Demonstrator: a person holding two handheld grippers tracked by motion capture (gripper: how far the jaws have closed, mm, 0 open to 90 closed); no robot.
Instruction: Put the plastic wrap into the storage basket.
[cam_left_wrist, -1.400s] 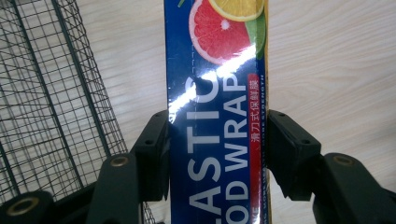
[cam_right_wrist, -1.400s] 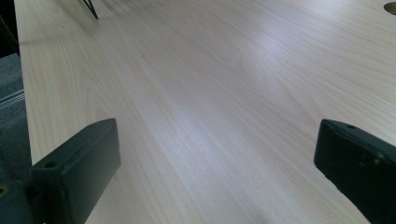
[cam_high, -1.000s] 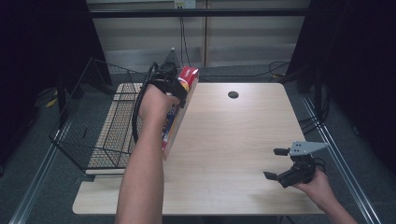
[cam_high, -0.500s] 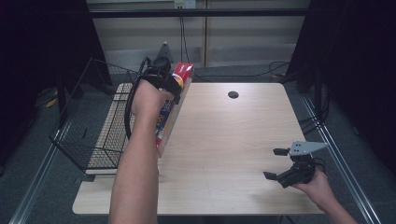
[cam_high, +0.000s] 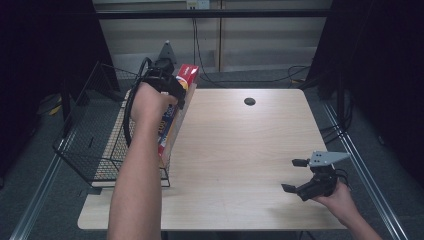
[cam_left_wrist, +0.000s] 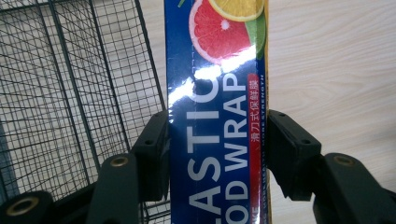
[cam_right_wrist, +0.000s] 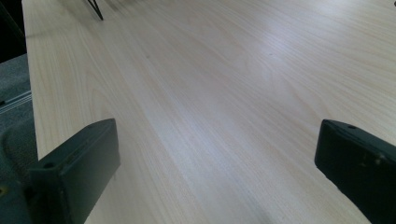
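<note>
A long blue plastic wrap box (cam_high: 172, 120) with a red end and fruit pictures stands tilted at the right edge of a black wire basket (cam_high: 82, 145). My left gripper (cam_high: 167, 87) is shut on the plastic wrap box (cam_left_wrist: 217, 121), one jaw pressed against each long side. The box's lower end is near the basket's front right corner. My right gripper (cam_high: 299, 175) hovers open over the front right of the wooden table (cam_high: 235, 150), with nothing between its jaws (cam_right_wrist: 215, 154).
The wire basket sits on the table's left side and hangs over its left edge. A small dark round hole (cam_high: 249, 101) lies in the tabletop near the far edge. Cables run along the floor behind the table.
My left gripper has carried the box leftward, toward the basket, and the box now leans more over the basket's right rim. The right gripper has stayed put.
</note>
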